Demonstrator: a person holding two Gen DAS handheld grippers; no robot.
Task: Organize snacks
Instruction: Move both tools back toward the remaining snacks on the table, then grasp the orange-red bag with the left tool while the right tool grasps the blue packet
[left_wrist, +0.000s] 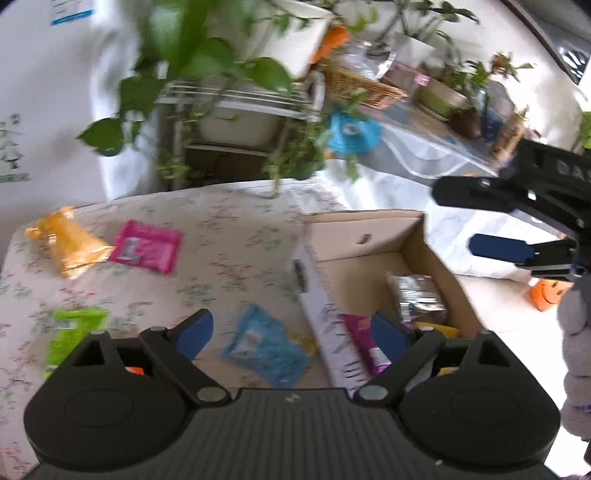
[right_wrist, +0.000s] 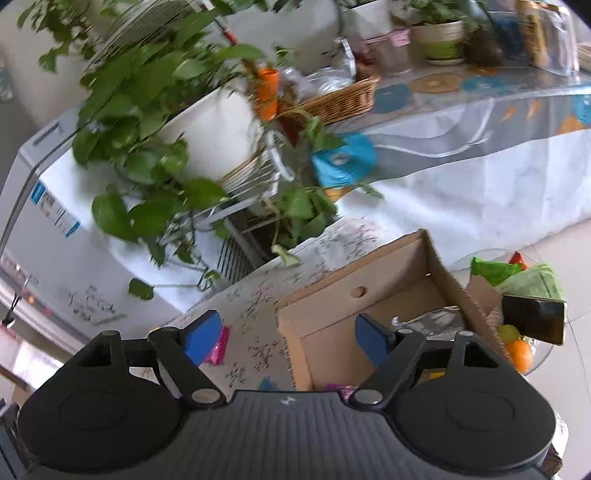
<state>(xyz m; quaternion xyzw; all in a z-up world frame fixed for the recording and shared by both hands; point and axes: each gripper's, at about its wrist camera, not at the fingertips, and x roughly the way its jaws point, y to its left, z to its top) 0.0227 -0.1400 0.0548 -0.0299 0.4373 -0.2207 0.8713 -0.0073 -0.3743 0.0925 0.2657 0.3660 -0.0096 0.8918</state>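
A cardboard box (left_wrist: 369, 258) sits on a floral worktop (left_wrist: 221, 236), already holding a few packets. Left of the box, a blue packet (left_wrist: 264, 347) lies flat, directly ahead of the left claw (left_wrist: 291, 332), which is spread wide and empty. Pink (left_wrist: 146, 245), orange (left_wrist: 66, 240) and green (left_wrist: 74, 332) packets lie further left. The right claw (left_wrist: 465, 219), also spread and empty, hovers beyond the box, so the left is nearer.

A cardboard box (left_wrist: 373, 254) sits open on the right of the flowered surface, holding a silver packet (left_wrist: 417, 295) at its far end, a purple packet (left_wrist: 364, 339) nearer and something yellow (left_wrist: 439, 328) beside it. Left of the box, a blue packet (left_wrist: 266, 347) lies flat nearby. Farther left lie a pink packet (left_wrist: 146, 245), an orange bag (left_wrist: 68, 240) touching it, and a green packet (left_wrist: 72, 332) nearest.
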